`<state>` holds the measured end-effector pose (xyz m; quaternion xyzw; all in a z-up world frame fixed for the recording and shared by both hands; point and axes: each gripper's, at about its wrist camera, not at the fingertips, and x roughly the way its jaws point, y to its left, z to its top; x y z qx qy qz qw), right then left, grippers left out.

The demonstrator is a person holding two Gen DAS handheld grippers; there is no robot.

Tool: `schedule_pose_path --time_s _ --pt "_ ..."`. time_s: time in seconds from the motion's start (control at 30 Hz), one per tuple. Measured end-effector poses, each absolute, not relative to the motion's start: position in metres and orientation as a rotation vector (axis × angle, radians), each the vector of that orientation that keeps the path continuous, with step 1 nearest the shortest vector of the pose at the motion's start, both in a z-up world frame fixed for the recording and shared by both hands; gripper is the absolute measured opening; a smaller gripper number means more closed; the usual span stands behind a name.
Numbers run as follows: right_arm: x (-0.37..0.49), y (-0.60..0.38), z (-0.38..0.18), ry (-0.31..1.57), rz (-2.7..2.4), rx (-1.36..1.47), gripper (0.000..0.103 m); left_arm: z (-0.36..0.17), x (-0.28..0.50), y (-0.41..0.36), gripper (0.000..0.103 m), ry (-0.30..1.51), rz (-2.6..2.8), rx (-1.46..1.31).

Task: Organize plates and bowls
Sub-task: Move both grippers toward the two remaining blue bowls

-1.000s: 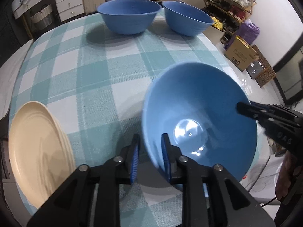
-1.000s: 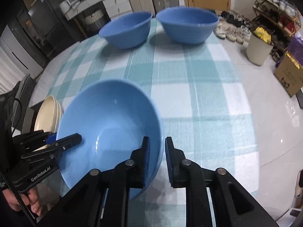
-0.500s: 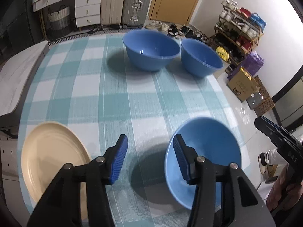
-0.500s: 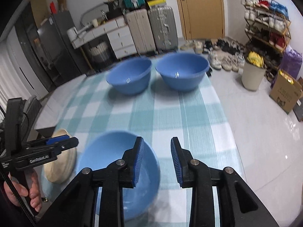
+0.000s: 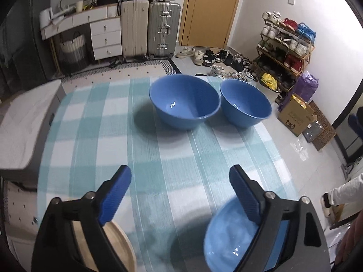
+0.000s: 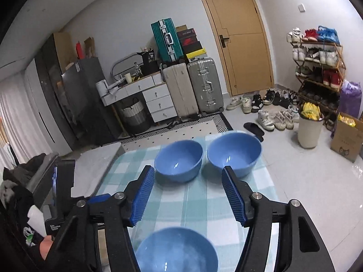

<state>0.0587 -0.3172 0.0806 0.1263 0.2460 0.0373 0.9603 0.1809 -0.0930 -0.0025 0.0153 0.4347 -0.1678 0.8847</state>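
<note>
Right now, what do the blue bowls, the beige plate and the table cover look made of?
Blue bowls: glossy glazed ceramic or melamine, going by sharp highlights; can't tell which. Beige plate: matte, faint concentric rings, maybe ceramic or wheat-straw plastic. Table cover: woven checked fabric, visible thread texture, no shine.
</note>
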Motion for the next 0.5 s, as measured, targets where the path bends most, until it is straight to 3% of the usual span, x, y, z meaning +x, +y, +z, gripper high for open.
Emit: schedule_pose_path --time_s 0.43,0.5 --pt "0.152 -0.301 0.072 0.48 0.201 0.333 0.063 -0.017 0.257 -0.1 0.092 0.994 -0.309 -0.009" --pt "0.152 -0.3 0.071 0.438 0.233 0.363 0.067 -0.015 0.26 -0.098 0.092 0.989 -0.308 -0.016"
